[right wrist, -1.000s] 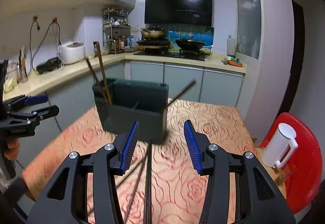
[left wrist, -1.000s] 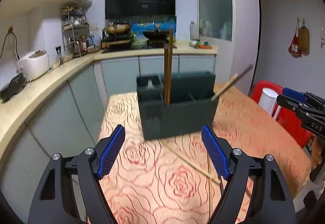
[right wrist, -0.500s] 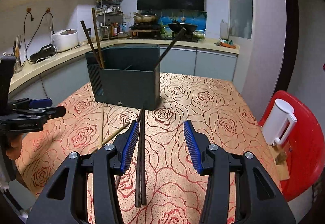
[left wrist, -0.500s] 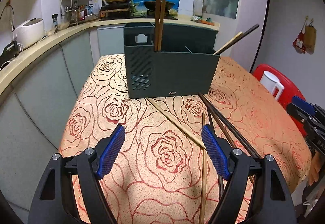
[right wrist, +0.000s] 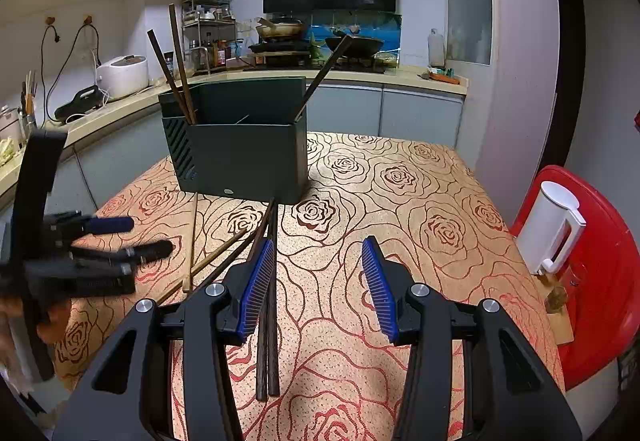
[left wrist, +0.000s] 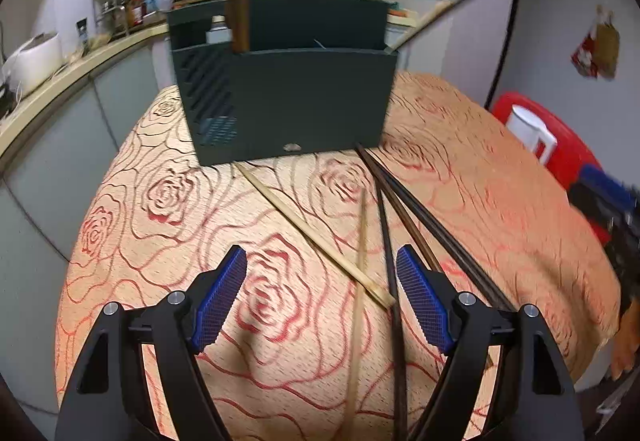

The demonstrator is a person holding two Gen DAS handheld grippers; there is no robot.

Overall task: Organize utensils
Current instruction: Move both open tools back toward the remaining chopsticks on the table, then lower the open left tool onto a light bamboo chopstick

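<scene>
1. Both claws are sitting lower than in the earlier frames; the holder [left wrist: 288,97] is now looming larger at the left view's top.
2. Left claw [left wrist: 322,299] is hanging open and empty over loose chopsticks [left wrist: 360,241] at frame centre.
3. Right claw [right wrist: 318,289] is standing part-open and gripping nothing; dark chopsticks [right wrist: 268,341] are lying just beside its left pad.
4. Judgement: the step is proceeding best by straddling one stick squarely before closing.
</scene>
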